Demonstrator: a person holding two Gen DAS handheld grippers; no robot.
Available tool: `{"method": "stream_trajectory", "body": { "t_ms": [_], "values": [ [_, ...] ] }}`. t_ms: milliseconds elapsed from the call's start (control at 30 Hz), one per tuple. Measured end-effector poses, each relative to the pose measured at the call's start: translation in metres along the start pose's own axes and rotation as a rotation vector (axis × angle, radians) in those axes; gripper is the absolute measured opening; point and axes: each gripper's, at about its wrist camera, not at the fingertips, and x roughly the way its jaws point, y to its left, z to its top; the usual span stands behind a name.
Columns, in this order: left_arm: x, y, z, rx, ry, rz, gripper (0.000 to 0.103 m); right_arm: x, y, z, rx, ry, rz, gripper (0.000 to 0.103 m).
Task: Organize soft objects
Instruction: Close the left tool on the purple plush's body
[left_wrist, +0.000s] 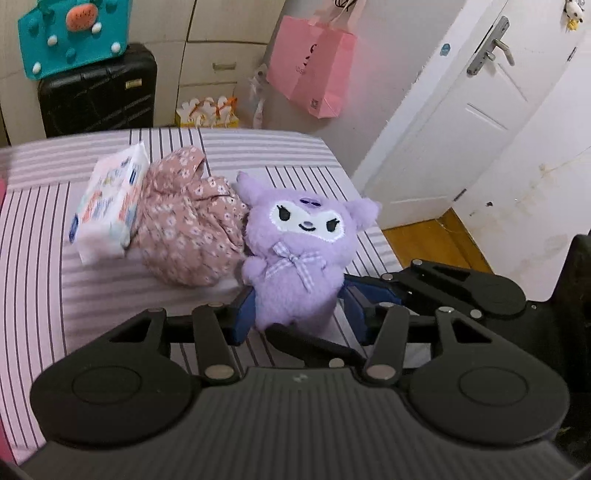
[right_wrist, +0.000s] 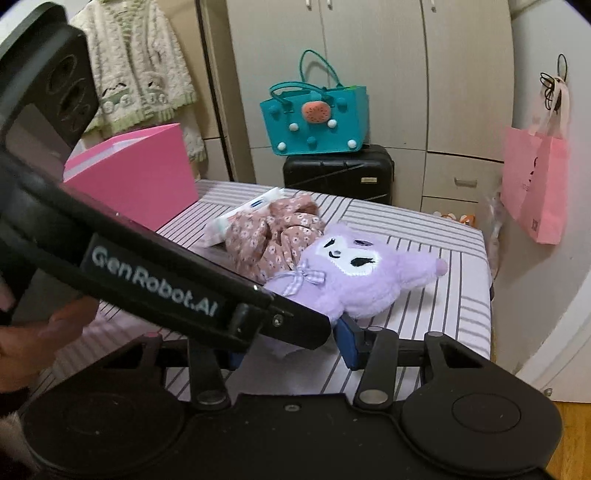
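A purple plush toy (left_wrist: 295, 243) with a white face and a checked bow stands on the striped bed sheet (left_wrist: 37, 240). My left gripper (left_wrist: 299, 317) is shut on its lower body, one blue pad on each side. In the right wrist view the plush toy (right_wrist: 354, 273) lies tilted, and the left gripper's black housing (right_wrist: 155, 284) crosses in front and hides its lower part. My right gripper (right_wrist: 291, 343) sits just below it, with the tip of its right finger (right_wrist: 345, 328) against the plush's edge. The left finger is mostly hidden, so its grip cannot be judged.
A pink floral cloth bundle (left_wrist: 184, 229) and a tissue pack (left_wrist: 107, 210) lie to the left of the plush. A pink box (right_wrist: 140, 177) stands on the bed's far left. Beyond the bed are a black suitcase (right_wrist: 338, 170), a teal bag (right_wrist: 314, 122) and a white door (left_wrist: 461, 122). A hand (right_wrist: 44, 332) holds the left gripper.
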Motion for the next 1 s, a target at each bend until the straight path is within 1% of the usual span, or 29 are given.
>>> {"method": "stream_trajectory", "body": {
  "t_ms": [100, 200, 267, 300, 333, 367, 433, 467, 500, 567, 633, 767, 833, 867, 900, 933, 1000],
  "values": [
    [-0.006, 0.001, -0.006, -0.025, 0.030, -0.026, 0.050, -0.007, 0.008, -0.005, -0.029, 0.015, 0.013, 0.053],
    [-0.010, 0.005, -0.012, -0.050, 0.069, -0.063, 0.050, -0.012, 0.008, -0.009, -0.029, 0.046, 0.030, 0.053],
    [-0.014, 0.007, -0.015, -0.058, 0.081, -0.087, 0.050, -0.015, 0.007, -0.013, -0.029, 0.069, 0.017, 0.053],
    [-0.016, 0.007, -0.016, -0.056, 0.075, -0.086, 0.050, -0.018, 0.007, -0.016, -0.041, 0.068, -0.006, 0.053],
    [-0.017, 0.007, -0.016, -0.047, 0.063, -0.076, 0.050, -0.019, 0.007, -0.017, -0.052, 0.071, -0.032, 0.055],
    [-0.019, 0.006, -0.015, -0.032, 0.045, -0.056, 0.050, -0.020, 0.006, -0.018, -0.060, 0.073, -0.055, 0.063],
    [-0.019, 0.004, -0.014, -0.008, 0.019, -0.019, 0.050, -0.022, 0.004, -0.018, -0.063, 0.068, -0.104, 0.071],
    [-0.018, 0.004, -0.013, -0.004, 0.011, -0.010, 0.050, -0.023, 0.002, -0.017, -0.057, 0.061, -0.117, 0.073],
    [-0.016, 0.005, -0.011, -0.007, 0.007, -0.008, 0.050, -0.023, 0.001, -0.017, -0.046, 0.054, -0.119, 0.074],
    [-0.012, 0.007, -0.008, -0.022, 0.003, -0.009, 0.050, -0.023, -0.001, -0.016, -0.025, 0.028, -0.115, 0.083],
    [-0.009, 0.009, -0.007, -0.033, -0.001, -0.024, 0.050, -0.021, -0.001, -0.014, -0.011, 0.003, -0.105, 0.085],
    [-0.003, 0.008, -0.006, -0.033, -0.015, -0.058, 0.050, -0.007, 0.003, -0.013, -0.022, 0.008, -0.093, 0.085],
    [0.000, 0.007, -0.007, -0.033, -0.019, -0.066, 0.048, 0.000, 0.006, -0.014, -0.046, 0.008, -0.123, 0.084],
    [0.001, 0.006, -0.008, -0.032, -0.021, -0.069, 0.042, 0.003, 0.008, -0.014, -0.061, 0.010, -0.138, 0.081],
    [0.002, 0.004, -0.009, -0.027, -0.022, -0.072, 0.039, 0.004, 0.009, -0.015, -0.069, 0.004, -0.145, 0.080],
    [0.003, 0.004, -0.010, -0.027, -0.023, -0.078, 0.038, 0.004, 0.010, -0.015, -0.063, -0.004, -0.149, 0.073],
    [0.004, 0.001, -0.011, -0.025, -0.022, -0.089, 0.035, 0.004, 0.005, -0.015, -0.025, -0.009, -0.141, 0.069]
  ]
}}
